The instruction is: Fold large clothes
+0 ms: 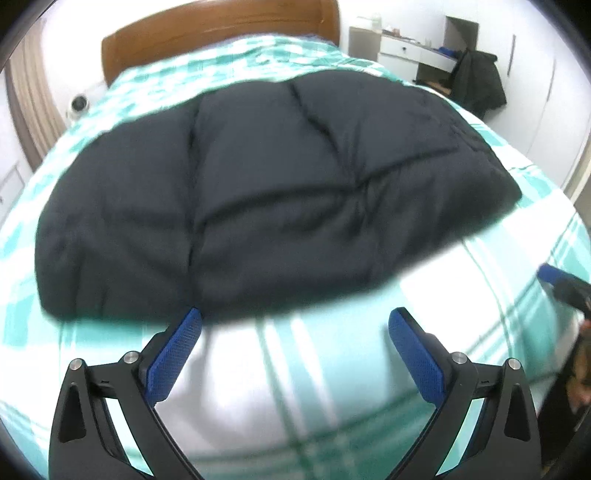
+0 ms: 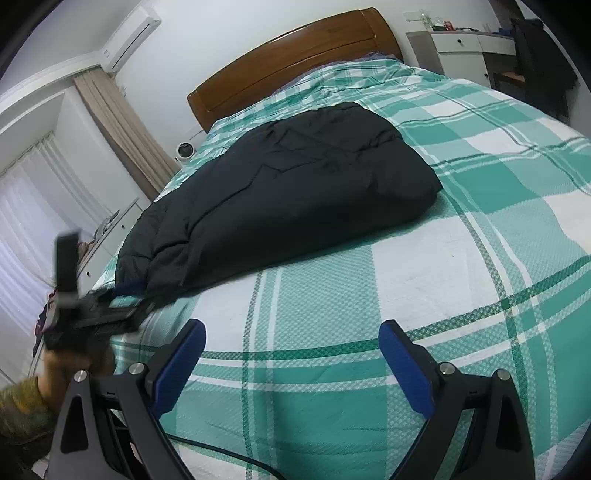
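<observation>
From the left wrist, we are looking across a bed (image 1: 332, 369) dressed in a green-and-white checked cover, where a dark padded jacket (image 1: 258, 192) is lying folded into a broad bundle across the middle. Our left gripper (image 1: 295, 325) is hovering above the near edge of the bed with its blue fingers (image 1: 173, 354) spread wide and gripping nothing; the left fingertip is showing just at the jacket's near hem, though we cannot tell if it is touching. The right gripper (image 1: 561, 284) is poking in at the right edge, blurred. A wooden headboard (image 1: 221, 33) is standing at the far end, and a white desk (image 1: 413, 48) with a dark garment (image 1: 480, 81) hanging beside it is filling the far right corner of the room.

From the right wrist, we are seeing the jacket (image 2: 288, 192) stretching from the bed's left edge toward the headboard (image 2: 291, 51). Our right gripper (image 2: 291, 332) is hanging over the near part of the cover (image 2: 406, 288), well apart from the jacket, its fingers (image 2: 406, 369) wide apart and empty. The left gripper (image 2: 92, 314) is blurring at the jacket's near left corner. A curtain (image 2: 122, 129) is hanging by the left wall.
</observation>
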